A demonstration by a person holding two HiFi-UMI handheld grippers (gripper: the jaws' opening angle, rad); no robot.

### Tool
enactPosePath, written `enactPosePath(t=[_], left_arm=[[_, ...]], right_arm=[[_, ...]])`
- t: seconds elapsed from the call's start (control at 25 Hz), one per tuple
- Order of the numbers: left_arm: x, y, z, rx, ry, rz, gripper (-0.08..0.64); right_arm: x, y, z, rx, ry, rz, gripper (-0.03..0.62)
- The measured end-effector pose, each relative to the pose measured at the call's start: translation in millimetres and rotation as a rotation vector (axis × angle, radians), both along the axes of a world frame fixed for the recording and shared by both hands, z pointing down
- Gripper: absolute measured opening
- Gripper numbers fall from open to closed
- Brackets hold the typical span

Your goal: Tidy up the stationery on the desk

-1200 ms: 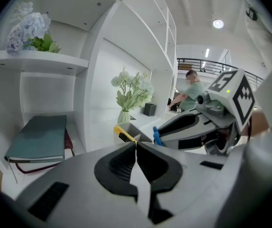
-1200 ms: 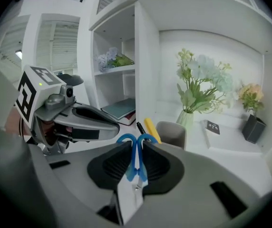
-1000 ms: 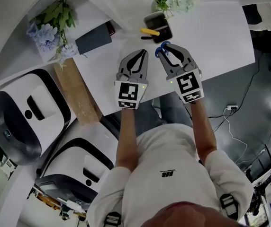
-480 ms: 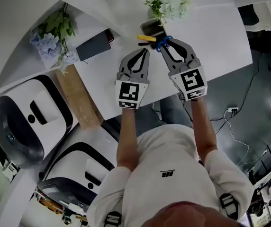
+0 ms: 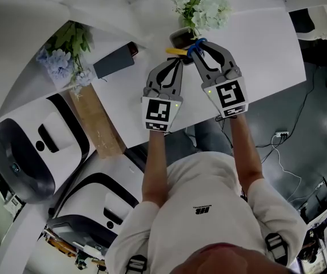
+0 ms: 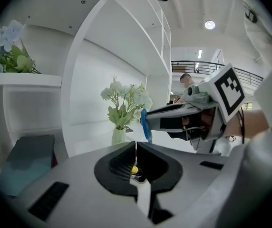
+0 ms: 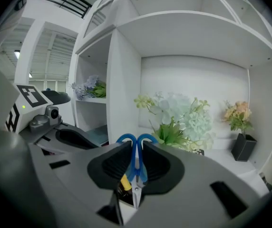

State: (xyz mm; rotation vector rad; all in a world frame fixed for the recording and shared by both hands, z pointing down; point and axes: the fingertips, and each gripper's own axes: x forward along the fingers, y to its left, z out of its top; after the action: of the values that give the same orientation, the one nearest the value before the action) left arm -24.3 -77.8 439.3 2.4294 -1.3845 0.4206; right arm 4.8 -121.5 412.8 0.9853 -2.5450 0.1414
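My right gripper (image 7: 136,145) is clamped on the scissors (image 7: 136,167), with the pads pressed flat against the blue handle. The scissors' long axis runs close to upright between the jaws. The two handle loops stick out past the jaw tips and the blades hang down on the near side. Straight under the blade points I see a dark opening with a yellow tool (image 7: 124,181) in it, which I take to be the holder. From the head view, the holder (image 5: 180,36) sits on the desk (image 5: 266,44) at the foot of the flowers (image 5: 199,4). It lies just beyond the right gripper's tips (image 5: 198,43) and a shade to their left, with the yellow tool lying over its near edge. So the target is ahead and below, nearly in line with the blades. I cannot tell whether the points are already inside the rim or just short of it. My left gripper (image 5: 177,61) is pressed together with nothing in it. It hangs just beside the right one on the holder's near-left side. The right hand is the nearer and the loaded one, so I judge the drop is its job, made along the blade axis and keeping the loops clear of the flowers.
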Motion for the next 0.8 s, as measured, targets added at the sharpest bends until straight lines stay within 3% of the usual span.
enactPosePath(t=[0.44,0.8], left_arm=[[3.1,-3.2,14.9,-0.031,-0.001,0.000,0.000],[2.5,-5.2,16.6,-0.033,-0.003,-0.009,0.000]], right_arm=[[-4.8,-7.3,22.8,0.039,-0.015,-0.026,0.060],[0.9,-6.4,61.5,-0.036,0.045,-0.003,0.064]])
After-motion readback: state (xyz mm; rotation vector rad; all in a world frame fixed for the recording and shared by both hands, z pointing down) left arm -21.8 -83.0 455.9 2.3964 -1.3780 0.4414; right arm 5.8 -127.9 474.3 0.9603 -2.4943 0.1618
